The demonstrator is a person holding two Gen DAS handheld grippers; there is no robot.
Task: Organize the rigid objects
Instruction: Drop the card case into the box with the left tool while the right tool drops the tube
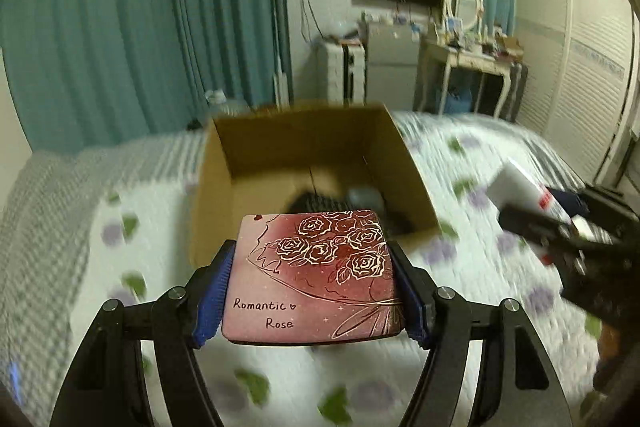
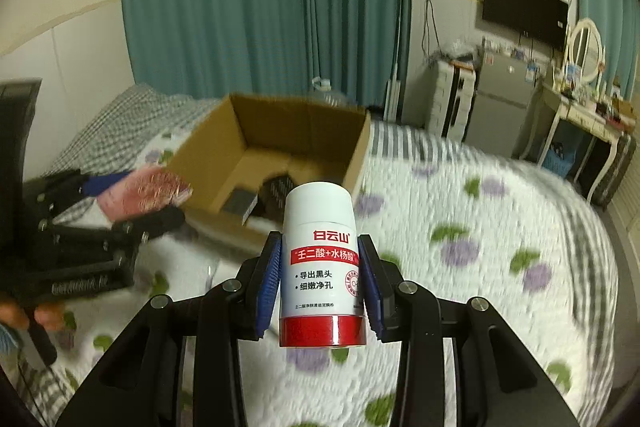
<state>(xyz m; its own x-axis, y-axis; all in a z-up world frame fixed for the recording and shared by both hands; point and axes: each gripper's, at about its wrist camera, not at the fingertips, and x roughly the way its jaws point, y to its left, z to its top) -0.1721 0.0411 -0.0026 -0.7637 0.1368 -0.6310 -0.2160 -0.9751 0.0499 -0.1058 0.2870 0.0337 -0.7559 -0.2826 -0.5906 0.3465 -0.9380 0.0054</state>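
Observation:
My left gripper (image 1: 314,273) is shut on a flat pink-red tin (image 1: 316,275) printed "Romantic Rose", held above the bed just before an open cardboard box (image 1: 256,147). My right gripper (image 2: 318,279) is shut on a white bottle (image 2: 320,267) with a red label and red base, held above the bed to the right of the box (image 2: 240,131). Each gripper shows in the other view: the right one with its bottle (image 1: 520,187) at the right edge, the left one with the tin (image 2: 140,193) at the left. Dark objects (image 2: 276,195) lie inside the box.
The box stands on a bed with a white quilt (image 2: 460,227) printed with purple and green shapes. Teal curtains (image 2: 260,7) hang behind. A small fridge (image 2: 500,107), a dressing table with a mirror (image 2: 584,87) and a wall TV (image 2: 524,11) stand at the far right.

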